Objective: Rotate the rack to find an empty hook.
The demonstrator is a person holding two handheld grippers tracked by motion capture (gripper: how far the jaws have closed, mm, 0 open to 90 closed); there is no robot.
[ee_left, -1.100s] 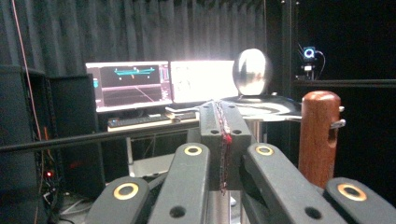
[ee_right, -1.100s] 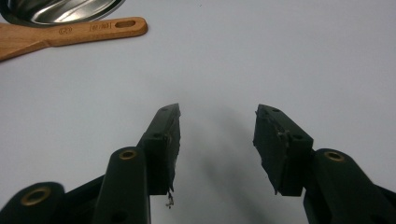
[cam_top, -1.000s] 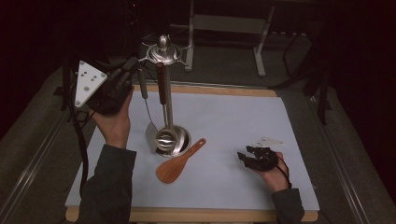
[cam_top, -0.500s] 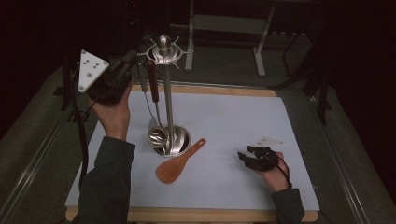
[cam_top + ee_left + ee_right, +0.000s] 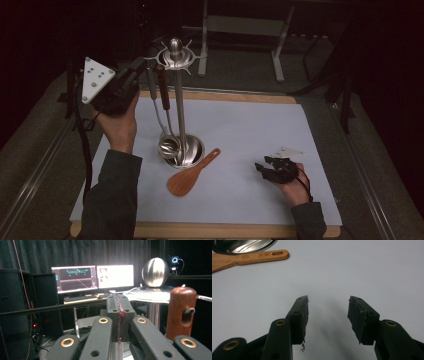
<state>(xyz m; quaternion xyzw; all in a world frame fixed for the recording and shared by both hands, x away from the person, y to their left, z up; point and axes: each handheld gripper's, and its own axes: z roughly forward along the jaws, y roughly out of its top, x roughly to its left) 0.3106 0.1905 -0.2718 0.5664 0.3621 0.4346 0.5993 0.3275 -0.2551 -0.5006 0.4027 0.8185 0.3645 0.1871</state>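
A steel utensil stand (image 5: 176, 90) rises from a round base (image 5: 244, 245) on the white mat (image 5: 250, 130); its ball top (image 5: 155, 271) shows in the left gripper view. A brown-handled utensil (image 5: 162, 87) hangs from a hook by the hole in its handle (image 5: 181, 312). My left gripper (image 5: 139, 69) (image 5: 118, 306) is held high beside the stand's crown, shut on the grey handle of a steel ladle (image 5: 151, 85). The ladle's bowl (image 5: 169, 147) hangs low by the base. My right gripper (image 5: 274, 167) (image 5: 328, 301) rests open on the mat, with nothing between its jaws.
A wooden rice spatula (image 5: 192, 175) (image 5: 249, 258) lies on the mat just right of the stand's base. A small white piece (image 5: 289, 150) lies beyond the right gripper. Monitors (image 5: 95, 277) glow behind the table, and a metal frame (image 5: 240, 30) stands there too.
My left gripper has risen slightly and drawn the ladle's handle closer to the stand's crown, so the ladle hangs more upright. The right gripper has stayed put.
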